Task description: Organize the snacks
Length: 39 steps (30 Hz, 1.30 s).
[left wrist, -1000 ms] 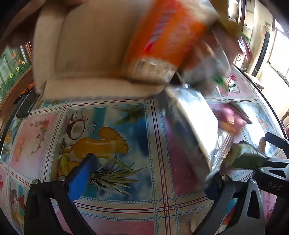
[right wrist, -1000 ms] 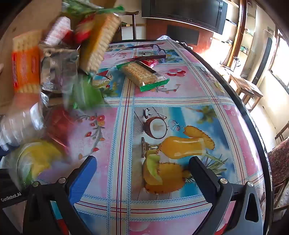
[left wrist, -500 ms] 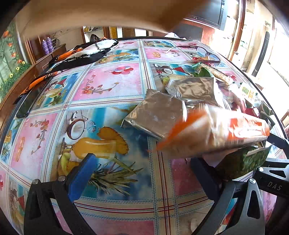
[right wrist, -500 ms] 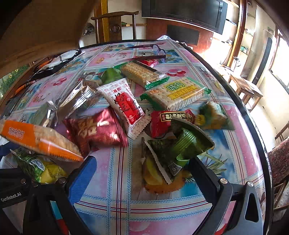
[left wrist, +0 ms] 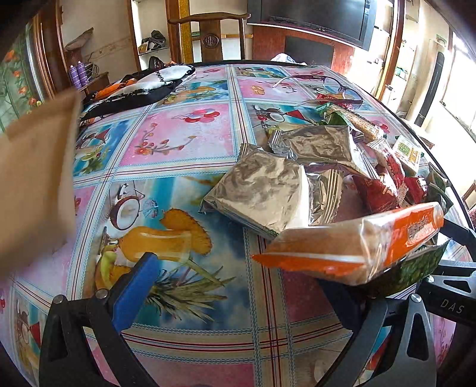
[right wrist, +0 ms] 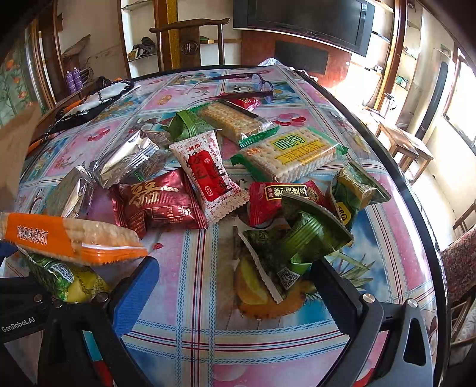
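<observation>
Both tongs [left wrist: 238, 277] [right wrist: 235, 277] wide apart, empty.

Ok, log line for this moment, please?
phase: snacks lie scattered on table | left gripper: open, empty | right gripper: open, empty | nearest: orange cracker packet lying on green-yellow packet

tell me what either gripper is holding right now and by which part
Nothing is held. The left gripper and right gripper are both open above the patterned tablecloth, beside the spilled snack packets.

Probably a home living room: television [right wrist: 300, 22], wooden chair [right wrist: 190, 41], patterned tablecloth [left wrist: 178, 143].
</observation>
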### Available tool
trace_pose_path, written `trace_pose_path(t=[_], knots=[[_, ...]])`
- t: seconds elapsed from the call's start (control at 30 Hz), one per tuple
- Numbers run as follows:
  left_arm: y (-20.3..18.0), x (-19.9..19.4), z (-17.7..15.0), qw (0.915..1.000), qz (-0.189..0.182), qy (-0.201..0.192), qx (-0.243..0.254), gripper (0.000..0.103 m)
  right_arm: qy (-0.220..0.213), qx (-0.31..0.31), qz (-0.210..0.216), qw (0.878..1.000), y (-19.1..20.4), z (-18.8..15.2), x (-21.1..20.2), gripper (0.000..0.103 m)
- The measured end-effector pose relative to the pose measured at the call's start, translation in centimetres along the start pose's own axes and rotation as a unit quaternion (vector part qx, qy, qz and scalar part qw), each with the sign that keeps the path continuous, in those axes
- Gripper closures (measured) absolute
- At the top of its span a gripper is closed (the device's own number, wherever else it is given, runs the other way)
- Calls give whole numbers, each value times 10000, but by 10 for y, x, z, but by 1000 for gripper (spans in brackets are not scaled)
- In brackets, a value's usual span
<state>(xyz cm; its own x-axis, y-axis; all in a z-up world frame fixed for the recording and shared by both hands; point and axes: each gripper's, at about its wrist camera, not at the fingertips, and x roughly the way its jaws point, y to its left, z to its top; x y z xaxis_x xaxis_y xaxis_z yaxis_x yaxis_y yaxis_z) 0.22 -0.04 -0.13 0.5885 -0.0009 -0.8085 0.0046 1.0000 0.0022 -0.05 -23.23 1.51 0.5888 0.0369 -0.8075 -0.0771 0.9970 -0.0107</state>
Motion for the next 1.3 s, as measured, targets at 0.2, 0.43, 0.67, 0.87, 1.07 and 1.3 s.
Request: trace_pose_path(t=[0.2,0.43,0.67,0.87,1.07,1.3], knots=[[0,0,0,10000,1,-1,0,0,0,0,1,10000,0,0,0,1],[0,0,0,10000,1,0,0,0,-1,1,-1,10000,0,0,0,1],[-1,0,0,10000,22,-1,-3,0,-2,0,-1,10000,0,0,0,1],[-3,-1,-1,10000,31,-6,2,0,-1,0,-1,10000,0,0,0,1],[-6,-2,-2,10000,1,-6,52,0,-2,-2,-2,10000,0,0,0,1],[-16,-4,-3,9996,-150,2,244,0,2,35,-18,10000,1,0,0,1]])
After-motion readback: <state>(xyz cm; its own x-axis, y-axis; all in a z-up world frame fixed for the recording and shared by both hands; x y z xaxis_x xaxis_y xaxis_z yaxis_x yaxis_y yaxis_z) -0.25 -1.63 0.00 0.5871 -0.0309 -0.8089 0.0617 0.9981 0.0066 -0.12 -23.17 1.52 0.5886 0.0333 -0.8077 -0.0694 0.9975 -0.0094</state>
